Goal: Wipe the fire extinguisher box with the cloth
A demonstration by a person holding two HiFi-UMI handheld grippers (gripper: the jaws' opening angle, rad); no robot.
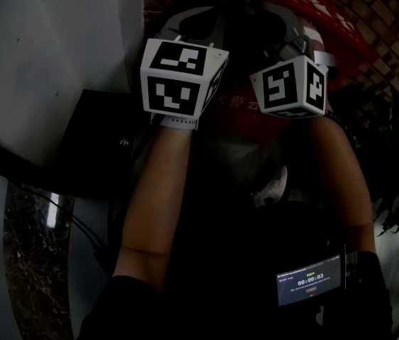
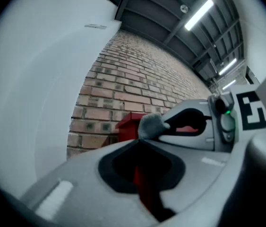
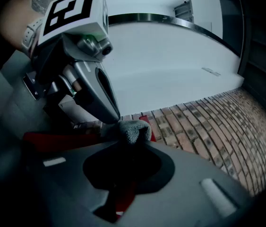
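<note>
Both bare forearms are reaching forward and side by side in the head view, the left forearm (image 1: 160,197) lying nearly straight and the right forearm (image 1: 341,183) angling slightly inward. Each hand is hidden behind its gripper's marker cube: left cube (image 1: 178,76), right cube (image 1: 291,83). The two cubes are sitting level and close together without touching.

The left gripper (image 2: 137,140) is showing its jaws pressed together, with nothing seen between them. The right gripper (image 3: 128,143) is clamping its jaws on a grey cloth (image 3: 133,129), which is bulging out past the tips. The left gripper's tips are pointing at that cloth and appear to be touching it or just beside it.
</note>
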